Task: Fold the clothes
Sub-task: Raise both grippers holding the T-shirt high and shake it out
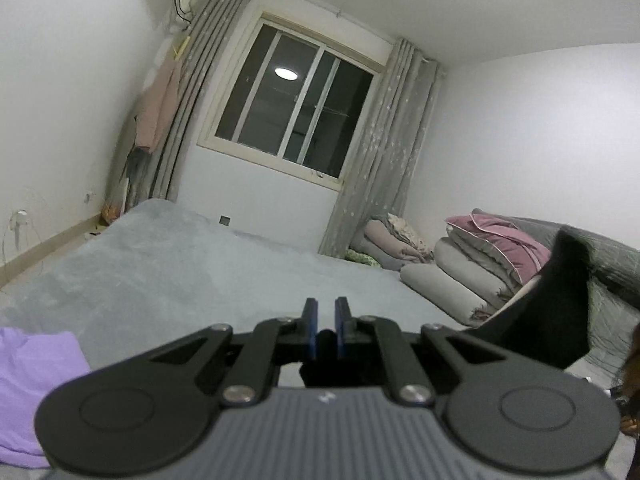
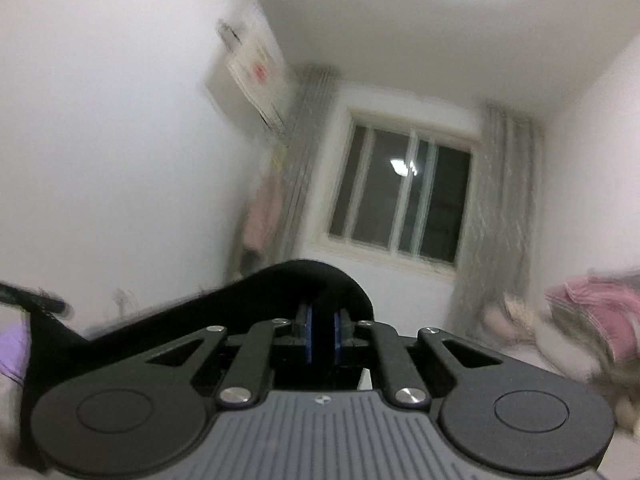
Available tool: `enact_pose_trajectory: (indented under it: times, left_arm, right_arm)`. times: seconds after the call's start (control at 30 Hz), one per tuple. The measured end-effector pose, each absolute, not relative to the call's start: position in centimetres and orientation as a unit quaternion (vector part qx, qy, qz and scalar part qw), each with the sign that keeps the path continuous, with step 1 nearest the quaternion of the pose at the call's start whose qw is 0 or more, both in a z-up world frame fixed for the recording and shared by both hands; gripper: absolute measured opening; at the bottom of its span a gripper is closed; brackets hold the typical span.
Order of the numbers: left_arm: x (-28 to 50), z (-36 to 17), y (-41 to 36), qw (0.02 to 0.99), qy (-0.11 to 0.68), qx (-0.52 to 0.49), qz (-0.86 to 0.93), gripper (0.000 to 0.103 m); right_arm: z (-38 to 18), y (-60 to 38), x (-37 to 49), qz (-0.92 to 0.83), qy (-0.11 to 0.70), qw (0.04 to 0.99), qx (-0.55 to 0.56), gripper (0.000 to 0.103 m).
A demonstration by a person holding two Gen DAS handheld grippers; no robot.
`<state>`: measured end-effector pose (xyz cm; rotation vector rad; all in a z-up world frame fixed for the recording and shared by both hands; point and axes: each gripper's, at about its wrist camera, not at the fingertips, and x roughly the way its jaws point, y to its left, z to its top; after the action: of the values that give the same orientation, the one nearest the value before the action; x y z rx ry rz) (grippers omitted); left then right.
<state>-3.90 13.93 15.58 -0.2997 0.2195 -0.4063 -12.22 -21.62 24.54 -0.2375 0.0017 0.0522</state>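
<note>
A black garment (image 1: 552, 304) hangs lifted above the bed, stretched between both grippers. My left gripper (image 1: 326, 304) is shut, with a bit of the black cloth pinched low between its blue pads (image 1: 310, 328). From there the fabric runs off to the right. In the right wrist view, which is blurred, my right gripper (image 2: 322, 314) is shut on the same black garment (image 2: 280, 284). The cloth arches over its fingers and trails down to the left. A purple garment (image 1: 32, 384) lies on the bed at the lower left and shows again as a purple garment (image 2: 10, 348) at the left edge.
The grey-blue bed (image 1: 180, 268) stretches ahead to a dark window (image 1: 296, 108) with grey curtains (image 1: 384, 168). Folded quilts and a pink pillow (image 1: 480, 264) are stacked at the right. A pink garment (image 1: 158, 112) hangs on the left wall. An air conditioner (image 2: 252, 76) is mounted high up.
</note>
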Motion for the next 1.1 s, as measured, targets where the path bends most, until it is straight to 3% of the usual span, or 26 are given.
enact_pose_trajectory:
  times: [0.17,0.3,0.37,0.43,0.47,0.57,0.63,0.67,0.7,0.73,0.77,0.8,0.83,0.87,0.9,0.93,1.03,1.1]
  left_arm:
    - [0.9,10.7,14.4,0.942,0.245,-0.125,-0.193,0.005]
    - [2.8,8.7,14.7,0.925,0.309,-0.123,-0.185,0.005]
    - [3.3,8.6,14.5,0.920,0.308,-0.136,-0.202,0.017]
    - [3.9,8.5,13.9,0.916,0.309,-0.141,-0.212,0.068]
    - [4.3,8.5,13.0,0.919,0.308,-0.130,-0.211,0.075]
    - [5.5,8.0,10.0,0.923,0.310,-0.092,-0.209,0.081]
    - [6.3,7.4,7.8,0.921,0.320,-0.077,-0.207,0.100]
    - [6.7,7.1,6.7,0.921,0.324,-0.070,-0.206,0.101]
    - [7.1,6.8,5.6,0.920,0.329,-0.062,-0.205,0.101]
    - [7.4,6.2,4.6,0.917,0.339,-0.057,-0.201,0.092]
    - [7.9,5.1,3.7,0.914,0.352,-0.047,-0.196,0.076]
    - [8.1,4.1,3.2,0.912,0.362,-0.037,-0.190,0.042]
    - [8.2,3.3,2.8,0.909,0.372,-0.026,-0.184,0.030]
    - [8.2,3.0,3.1,0.909,0.372,-0.028,-0.185,0.027]
    - [8.0,2.8,3.5,0.909,0.369,-0.034,-0.189,0.021]
    - [7.9,3.1,3.7,0.911,0.366,-0.040,-0.184,0.016]
    - [7.2,5.9,5.7,0.923,0.337,-0.085,-0.167,0.014]
    - [6.0,9.0,7.9,0.931,0.299,-0.129,-0.167,0.013]
  right_arm:
    - [15.0,-23.9,-5.3,-0.042,0.210,0.962,-0.171,0.008]
    - [13.0,-26.4,-5.5,-0.040,0.265,0.951,-0.158,0.008]
    - [13.6,-27.5,-6.4,-0.007,0.275,0.951,-0.140,0.009]
    - [13.6,-27.8,-6.9,0.023,0.298,0.945,-0.136,0.013]
    - [13.4,-27.7,-6.9,0.032,0.313,0.939,-0.138,0.021]
    - [12.0,-26.7,-6.2,0.014,0.335,0.926,-0.172,0.038]
    - [12.1,-26.6,-6.0,0.018,0.331,0.932,-0.146,0.045]
    - [12.1,-26.5,-5.9,0.020,0.328,0.935,-0.133,0.057]
    - [12.0,-26.2,-6.0,0.027,0.325,0.938,-0.115,0.062]
    - [11.9,-26.2,-5.8,0.030,0.325,0.940,-0.101,0.069]
    - [11.5,-26.0,-5.5,0.026,0.330,0.939,-0.097,0.069]
    - [10.9,-25.5,-5.2,0.016,0.337,0.935,-0.106,0.068]
    - [10.3,-25.1,-4.9,0.006,0.344,0.932,-0.116,0.050]
    - [9.8,-25.0,-4.6,0.000,0.348,0.929,-0.129,0.018]
    - [9.6,-25.0,-4.5,-0.008,0.349,0.928,-0.134,0.009]
    - [10.1,-24.9,-5.0,-0.011,0.332,0.934,-0.134,0.010]
    - [11.5,-24.8,-6.4,-0.023,0.279,0.951,-0.134,0.009]
    - [14.3,-24.3,-8.9,-0.024,0.197,0.968,-0.150,0.008]
